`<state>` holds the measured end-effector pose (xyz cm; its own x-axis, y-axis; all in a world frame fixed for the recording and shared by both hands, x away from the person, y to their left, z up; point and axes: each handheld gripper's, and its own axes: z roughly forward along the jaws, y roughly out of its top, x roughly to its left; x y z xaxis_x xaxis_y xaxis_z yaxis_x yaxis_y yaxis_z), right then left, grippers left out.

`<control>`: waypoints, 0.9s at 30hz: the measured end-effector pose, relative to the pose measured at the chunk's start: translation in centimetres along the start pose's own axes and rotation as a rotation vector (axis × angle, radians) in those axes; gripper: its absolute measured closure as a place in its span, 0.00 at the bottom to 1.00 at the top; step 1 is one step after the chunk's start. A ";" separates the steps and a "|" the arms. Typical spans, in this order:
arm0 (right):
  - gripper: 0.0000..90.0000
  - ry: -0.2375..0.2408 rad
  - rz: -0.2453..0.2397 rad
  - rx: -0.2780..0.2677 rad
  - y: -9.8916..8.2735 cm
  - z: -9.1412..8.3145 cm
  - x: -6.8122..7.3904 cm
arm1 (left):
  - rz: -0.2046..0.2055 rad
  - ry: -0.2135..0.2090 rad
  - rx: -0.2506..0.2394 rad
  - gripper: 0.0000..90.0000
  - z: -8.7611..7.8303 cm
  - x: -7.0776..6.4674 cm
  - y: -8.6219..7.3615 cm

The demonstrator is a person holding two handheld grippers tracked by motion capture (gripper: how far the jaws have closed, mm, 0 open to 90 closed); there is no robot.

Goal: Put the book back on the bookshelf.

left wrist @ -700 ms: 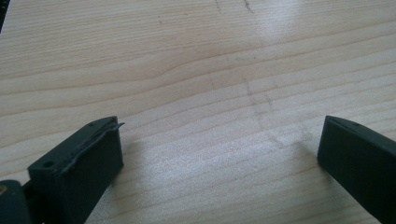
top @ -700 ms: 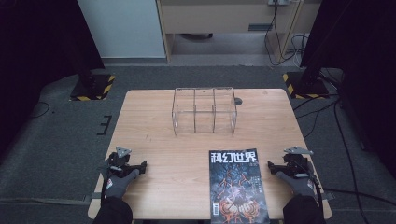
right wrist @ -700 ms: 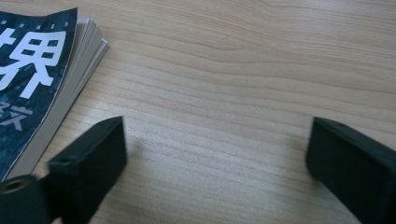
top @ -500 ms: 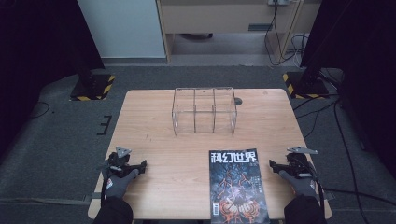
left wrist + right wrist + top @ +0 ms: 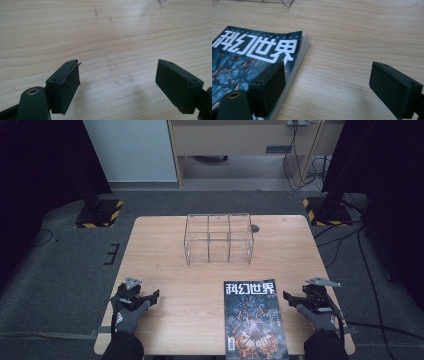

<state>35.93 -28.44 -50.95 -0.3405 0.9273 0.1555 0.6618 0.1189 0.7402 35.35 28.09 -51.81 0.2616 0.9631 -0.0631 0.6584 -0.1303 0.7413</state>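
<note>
From above, the wooden table carries a clear acrylic rack at the far middle and the magazine at the near edge, just beside my right gripper. My right gripper view adds the magazine's page edge under one wide-spread jaw. My left gripper, also wide, holds nothing.

Light wood-grain counter stands on grey carpet floor. Beyond it, a pale panel and a beige cabinet line the far wall. Black stands with yellow-and-black striped bases flank the counter at left and right. Cables trail across the floor at right. Both sides are dark; lighting over the counter is even.
</note>
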 end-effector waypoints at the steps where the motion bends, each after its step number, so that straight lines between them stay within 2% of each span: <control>1: 0.16 0.008 0.000 -0.004 0.0 -0.1 0.2 | 0.007 -0.006 -0.005 0.21 -0.1 -0.3 0.1; 7: 0.17 0.052 -0.016 -0.017 0.2 -0.6 1.5 | 0.004 -0.035 -0.046 0.21 -0.8 -1.1 0.5; 14: 0.17 0.092 -0.001 -0.030 -0.1 -1.2 2.4 | -0.016 -0.066 -0.082 0.22 -1.7 -2.1 0.6; 27: 0.19 0.122 -0.007 -0.033 -1.0 -1.6 3.3 | -0.015 -0.125 -0.128 0.24 -2.1 -4.5 0.9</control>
<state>33.08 -26.08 -50.16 -0.4252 0.8761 0.2272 0.6372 0.1115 0.7626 33.26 24.16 -49.45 0.3435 0.9269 -0.1515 0.5698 -0.0774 0.8182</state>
